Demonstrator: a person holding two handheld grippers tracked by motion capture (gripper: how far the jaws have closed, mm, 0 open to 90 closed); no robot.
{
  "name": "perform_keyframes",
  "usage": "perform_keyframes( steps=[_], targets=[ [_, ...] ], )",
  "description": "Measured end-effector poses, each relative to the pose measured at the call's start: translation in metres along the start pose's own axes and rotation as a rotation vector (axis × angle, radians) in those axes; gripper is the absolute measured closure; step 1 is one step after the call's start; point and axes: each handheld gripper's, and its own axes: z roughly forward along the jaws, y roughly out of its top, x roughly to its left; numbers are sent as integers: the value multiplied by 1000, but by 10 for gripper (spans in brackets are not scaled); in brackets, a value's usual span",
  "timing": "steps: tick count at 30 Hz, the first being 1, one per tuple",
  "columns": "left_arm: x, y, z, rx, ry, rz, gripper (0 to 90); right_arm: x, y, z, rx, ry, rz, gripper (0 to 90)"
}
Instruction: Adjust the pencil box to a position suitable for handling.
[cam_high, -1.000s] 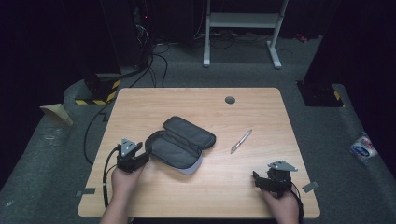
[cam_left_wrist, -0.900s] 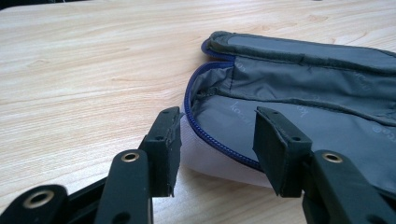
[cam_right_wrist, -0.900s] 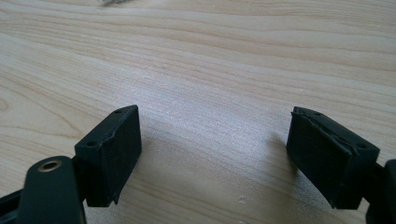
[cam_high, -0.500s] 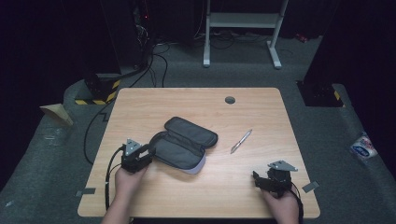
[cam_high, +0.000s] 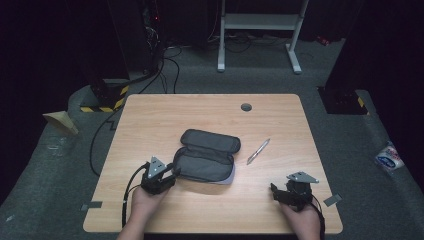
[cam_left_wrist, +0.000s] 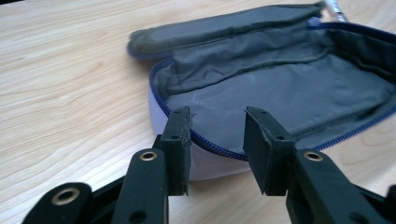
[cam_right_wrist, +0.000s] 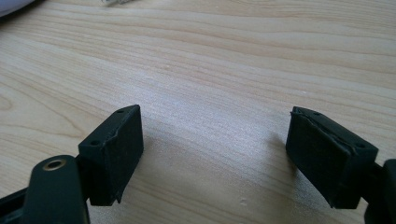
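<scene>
Straddling the near rim of the open pencil case (cam_left_wrist: 261, 84) with the left gripper (cam_left_wrist: 217, 144): jaws parted, one pad either side of the blue zipper edge, nothing pinched yet. Case sits centre of the high view, lid flap folded back toward the upper part of the frame, on the wooden table (cam_high: 165, 115). Interior checked from the left gripper view: grey lining only, no contents visible; far pocket folds partly hidden, so cannot rule out something tucked there. Pen (cam_high: 258, 151) lying on the table just right of the case, apart from it, not inside.

Right gripper (cam_right_wrist: 215, 154) at lower right of the high view, jaws released wide, bare wood between them, well apart from pen and case.

Risks, judged:
- soft rim likely to fold or slip if clamped on fabric alone; grip may catch lining, not the zipper edge
- light, apparently empty case likely to slide or lift with any pull, being unsteadied
- shove could bump the case toward the pen and roll it
</scene>
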Motion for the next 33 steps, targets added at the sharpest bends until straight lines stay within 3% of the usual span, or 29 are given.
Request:
perform_keyframes(
  steps=[4,8,19,22,33],
  targets=[
    [-15,2,2,5,-29,32,617,0,0,1,-3,2,-5,193],
    [-25,3,4,10,-27,71,616,0,1,1,0,4,-1,195],
    [-29,4,5,4,-50,69,616,0,1,1,-1,4,-2,195],
    [-31,5,5,3,-38,81,612,0,1,1,-1,3,0,195],
    [-21,6,-1,-35,8,42,571,0,1,1,0,4,0,195]
  ],
)
